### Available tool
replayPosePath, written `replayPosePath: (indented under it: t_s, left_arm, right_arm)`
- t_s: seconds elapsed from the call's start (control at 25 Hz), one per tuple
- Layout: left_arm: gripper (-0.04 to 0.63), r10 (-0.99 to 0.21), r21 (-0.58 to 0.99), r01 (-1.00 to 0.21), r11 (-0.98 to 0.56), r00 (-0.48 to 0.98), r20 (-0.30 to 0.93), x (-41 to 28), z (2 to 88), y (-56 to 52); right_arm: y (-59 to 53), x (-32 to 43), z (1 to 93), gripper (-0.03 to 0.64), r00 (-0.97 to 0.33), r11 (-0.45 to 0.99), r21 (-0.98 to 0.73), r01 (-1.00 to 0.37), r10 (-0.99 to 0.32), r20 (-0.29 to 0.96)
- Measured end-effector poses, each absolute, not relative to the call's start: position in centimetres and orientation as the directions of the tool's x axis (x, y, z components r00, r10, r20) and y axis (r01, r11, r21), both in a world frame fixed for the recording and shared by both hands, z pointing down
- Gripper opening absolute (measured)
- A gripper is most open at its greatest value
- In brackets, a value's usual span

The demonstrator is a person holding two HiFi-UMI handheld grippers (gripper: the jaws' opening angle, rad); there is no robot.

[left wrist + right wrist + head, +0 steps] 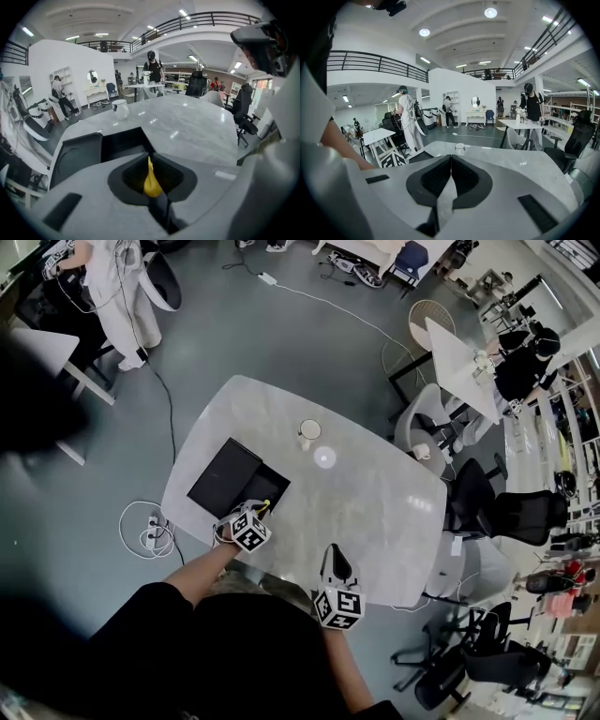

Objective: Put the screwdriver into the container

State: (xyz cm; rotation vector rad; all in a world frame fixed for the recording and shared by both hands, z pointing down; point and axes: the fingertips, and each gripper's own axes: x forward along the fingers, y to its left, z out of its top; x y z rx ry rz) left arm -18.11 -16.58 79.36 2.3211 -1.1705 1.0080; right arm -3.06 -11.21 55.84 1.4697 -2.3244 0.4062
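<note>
A smooth yellow screwdriver (151, 183), teardrop-shaped, is clamped in the left gripper (151, 158) at the near edge of the matte black rectangular container (223, 476), at 9 o'clock on the glossy marbled counter (375, 502). The right gripper (450, 161) is closed and empty at 5 o'clock.

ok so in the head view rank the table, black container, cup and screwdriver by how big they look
Largest to smallest:
1. table
2. black container
3. cup
4. screwdriver, unsure: only a small yellow bit shows

Bright, even light; fisheye-warped edges.
</note>
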Motion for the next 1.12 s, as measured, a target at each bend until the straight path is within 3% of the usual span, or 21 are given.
replayPosePath:
  t_s: [0.28,0.6,1.12]
  left_arm:
    - [0.015,-0.482,0.068,-0.794,-0.604,0.431,0.763,-17.6,81.9,-16.6]
    - [0.014,-0.48,0.106,-0.829,-0.549,0.417,0.772,-18.3,82.7,-16.5]
    - [0.014,-0.626,0.164,-0.855,-0.492,0.479,0.615,-17.9,72.9,-17.6]
  right_arm:
    - [-11.5,-1.7,56.5,0.011,-0.38,0.382,-0.093,-0.92,-0.802,0.461]
    - [-12.3,-1.4,57.1,0.011,-0.388,0.387,-0.105,-0.916,-0.79,0.475]
    - [-13.7,-1.5,55.2,0.011,-0.439,0.421,-0.135,-0.897,-0.808,0.393]
